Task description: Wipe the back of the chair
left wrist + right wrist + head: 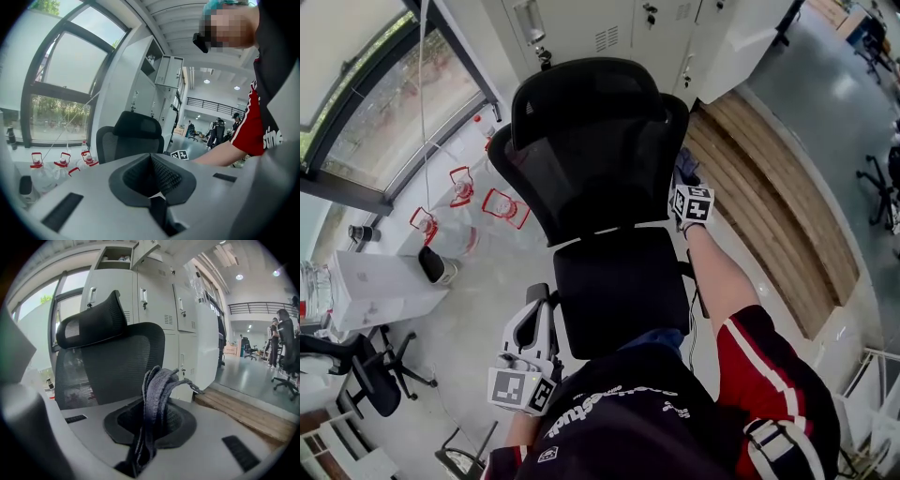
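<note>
Right claw (150, 423) is pinching a limp cloth (157, 390) mid-fold, the probably springy chair back (112, 366) just ahead; left claw (153, 183) is idling closed

one mesh chair (600, 159) nearby, one grey cloth (157, 394), two grippers (539, 302) (684, 180), three red-handled jugs (461, 185) (505, 207) (424, 225)

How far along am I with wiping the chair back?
Done: the cloth is gripped in the right gripper. In hand: it is held by the right edge of the chair back, contact unclear. Still to do: the wiping itself; the left gripper is shut, empty, low beside the seat.
</note>
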Demonstrator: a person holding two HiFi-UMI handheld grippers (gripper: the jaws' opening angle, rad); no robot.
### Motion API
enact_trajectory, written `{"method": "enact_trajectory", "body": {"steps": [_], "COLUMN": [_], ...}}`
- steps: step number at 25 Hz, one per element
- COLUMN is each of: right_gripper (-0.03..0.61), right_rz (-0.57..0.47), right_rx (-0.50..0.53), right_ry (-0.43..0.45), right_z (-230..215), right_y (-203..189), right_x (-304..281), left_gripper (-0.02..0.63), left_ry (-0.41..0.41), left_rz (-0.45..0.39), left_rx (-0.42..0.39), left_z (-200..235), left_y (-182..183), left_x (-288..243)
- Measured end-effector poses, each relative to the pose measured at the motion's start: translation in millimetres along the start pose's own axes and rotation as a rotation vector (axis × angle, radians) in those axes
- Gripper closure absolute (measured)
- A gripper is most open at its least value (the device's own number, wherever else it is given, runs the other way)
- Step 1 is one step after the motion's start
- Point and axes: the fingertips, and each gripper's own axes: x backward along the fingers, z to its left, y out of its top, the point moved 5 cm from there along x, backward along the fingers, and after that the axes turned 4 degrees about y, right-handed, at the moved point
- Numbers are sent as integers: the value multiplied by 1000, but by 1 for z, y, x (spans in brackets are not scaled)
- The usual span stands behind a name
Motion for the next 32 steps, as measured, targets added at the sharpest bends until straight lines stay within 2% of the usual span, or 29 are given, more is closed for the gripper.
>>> {"method": "enact_trajectory", "body": {"steps": [10, 15, 25, 32], "right_gripper": [512, 512, 512, 512], "right_rz": [18, 15, 15, 9], "right_rx": [48, 83, 129, 161], "right_ry": [19, 65, 193, 309], "right_z": [21, 44, 121, 195], "right_y": [0, 3, 7, 8], "right_x": [-20, -26, -40, -54], "left_gripper": [589, 589, 589, 589], "left_ry": [41, 56, 97, 141], "left_rz": [2, -6, -27, -41], "left_rx": [17, 27, 49, 71], "left_z": [8, 10, 22, 38], "left_y": [-5, -5, -5, -5], "left_x": [5, 8, 25, 36]}}
